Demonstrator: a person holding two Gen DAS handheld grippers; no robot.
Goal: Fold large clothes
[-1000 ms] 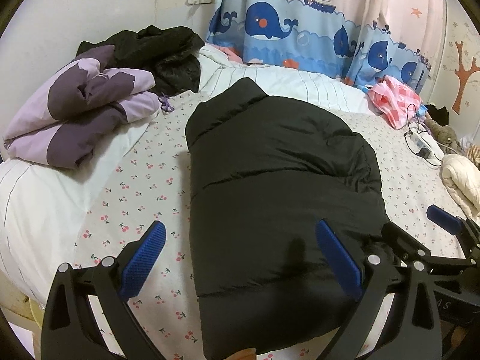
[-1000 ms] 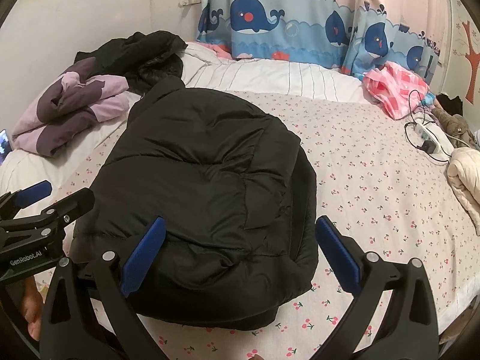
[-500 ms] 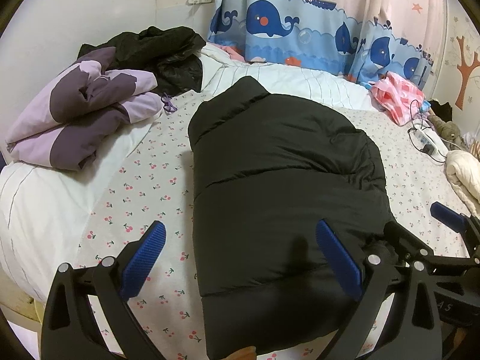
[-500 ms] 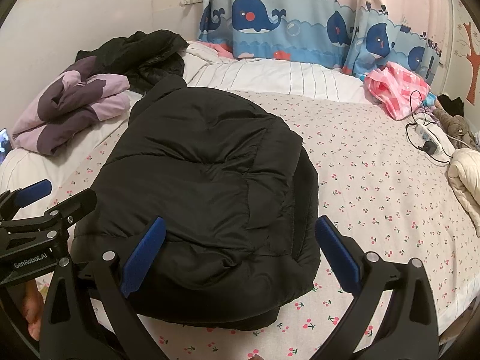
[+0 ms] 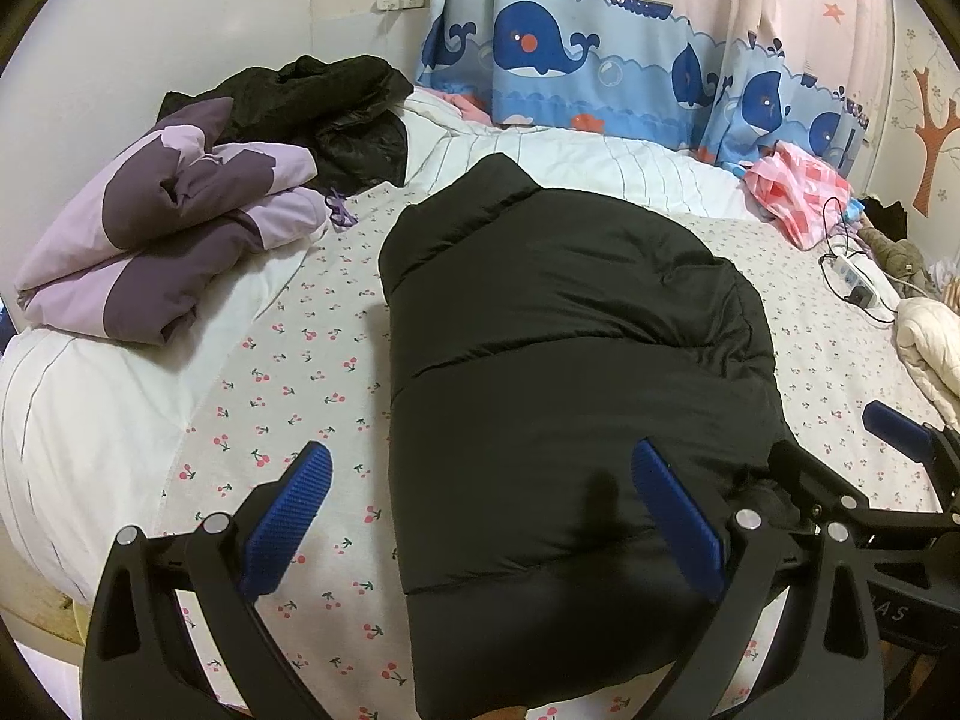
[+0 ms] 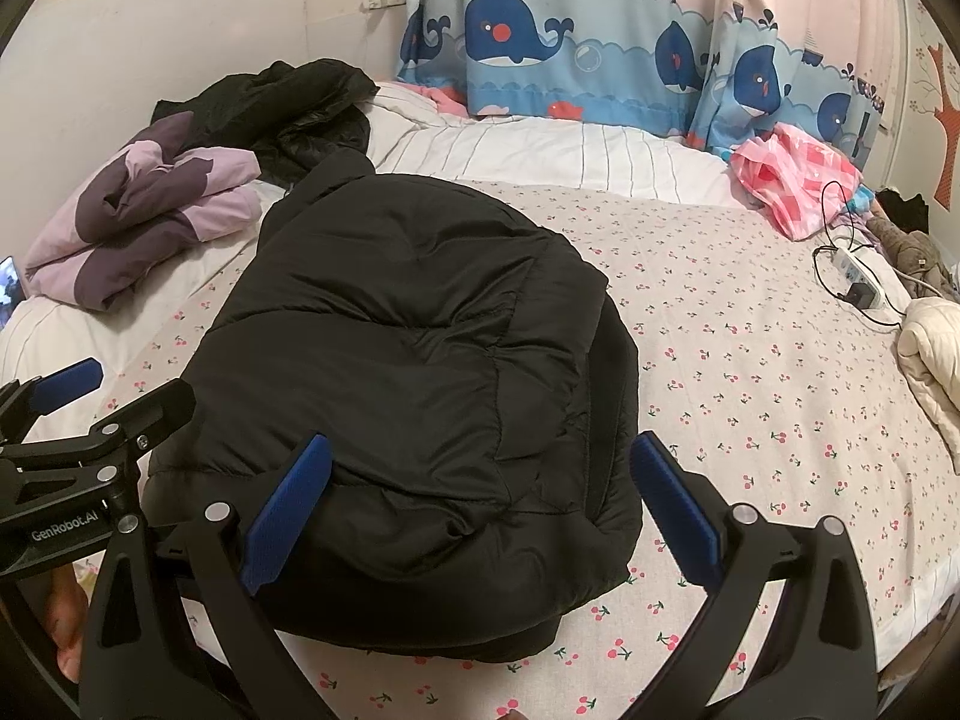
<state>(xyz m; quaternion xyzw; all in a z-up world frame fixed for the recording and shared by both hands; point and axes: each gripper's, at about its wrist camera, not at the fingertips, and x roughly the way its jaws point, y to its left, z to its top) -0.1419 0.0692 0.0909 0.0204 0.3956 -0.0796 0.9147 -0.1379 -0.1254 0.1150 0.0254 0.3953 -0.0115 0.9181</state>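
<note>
A black puffer jacket [image 5: 558,372] lies lengthways on the cherry-print bed sheet [image 5: 282,372], sleeves folded in, collar pointing at the curtain. My left gripper [image 5: 480,516] hovers open over its near left edge, one blue pad above the sheet and one above the jacket. In the right wrist view the same black puffer jacket [image 6: 408,372] fills the middle, and my right gripper [image 6: 480,510] hangs open above its near hem with nothing between the pads. Each gripper shows at the edge of the other's view.
A folded purple and lilac coat [image 5: 162,240] and a crumpled black garment [image 5: 324,108] sit at the far left. A pink checked cloth [image 6: 792,180], a power strip with cables [image 6: 852,282] and a cream garment [image 6: 930,354] lie along the right. A whale-print curtain [image 5: 600,60] hangs behind.
Both views have shifted slightly; the jacket sits a little higher and further away in each frame. The jacket's shape and both open grippers look unchanged.
</note>
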